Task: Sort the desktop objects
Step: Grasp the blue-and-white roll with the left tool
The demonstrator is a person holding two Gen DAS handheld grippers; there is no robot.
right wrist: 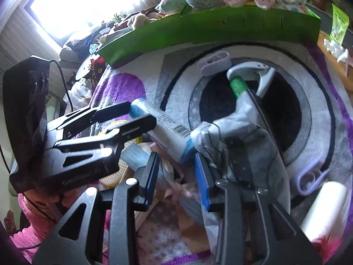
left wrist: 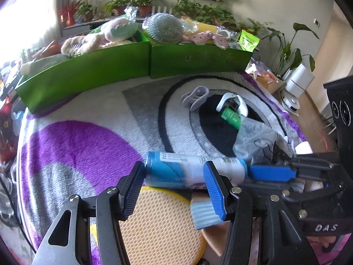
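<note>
Because the blue-and-white tube (left wrist: pixel 194 170) lies crosswise on the rug (left wrist: pixel 77 145), the left gripper (left wrist: pixel 174 187) straddles it, fingers spread, not clamping. Right gripper (right wrist: pixel 176 176) also open, near the tube's end. Green boxes (left wrist: pixel 88 70) behind are heaped with soft toys and a scrubber (left wrist: pixel 164 27).

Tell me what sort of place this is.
Probably a home living room: potted plants line a shelf by the wall, a plush patterned rug covers the work surface, and green boxes hold household odds and ends.
</note>
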